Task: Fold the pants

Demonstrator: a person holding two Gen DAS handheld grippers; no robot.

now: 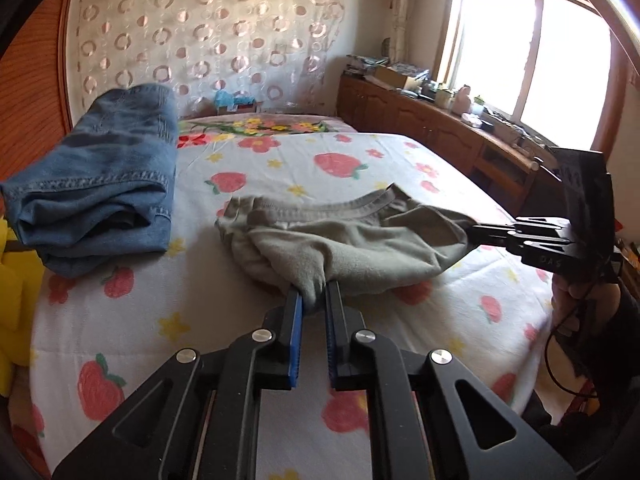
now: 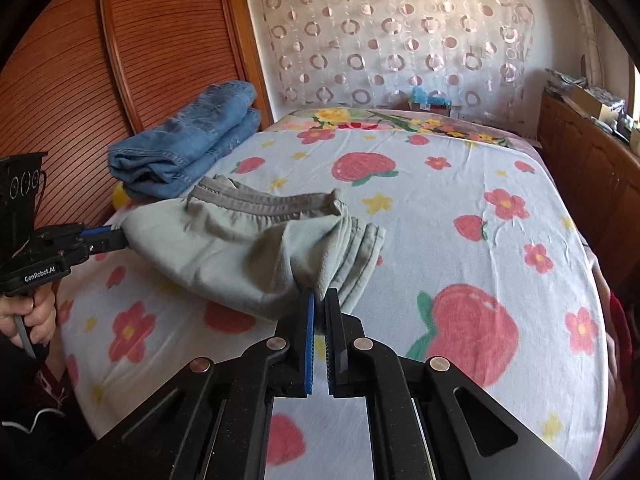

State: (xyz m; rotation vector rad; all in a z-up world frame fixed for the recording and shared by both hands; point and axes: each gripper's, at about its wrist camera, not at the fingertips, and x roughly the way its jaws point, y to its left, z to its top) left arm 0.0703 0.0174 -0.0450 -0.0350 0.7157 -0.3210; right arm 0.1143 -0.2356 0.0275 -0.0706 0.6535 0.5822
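Clearly both pairs of jaws are clamped on cloth: the left gripper (image 1: 313, 294) pinches a bunched corner of the grey-green pants (image 1: 352, 240) between its blue pads, and the right gripper (image 2: 320, 300) pinches another bunch near the stacked leg hems. Just beyond each set of jaws the cloth rises in a small tented peak, and between the two grips the pants sag in a slack, already doubled bundle, with the elastic waistband (image 2: 256, 202) lying on the far side. Most of the bundle seems to rest on the strawberry-print bedsheet (image 2: 440, 184), though whether its near edge is clear of it I cannot tell.

To do this step well, I judge the two hands should draw apart until the edge between them runs straight, then carry it over together at one height, so the fold lands square on the waistband instead of twisting. Letting go should wait until the cloth lies flat. Further off, to the left of both grips, a folded pair of blue jeans (image 1: 100, 184) lies well apart from the work and should stay undisturbed.
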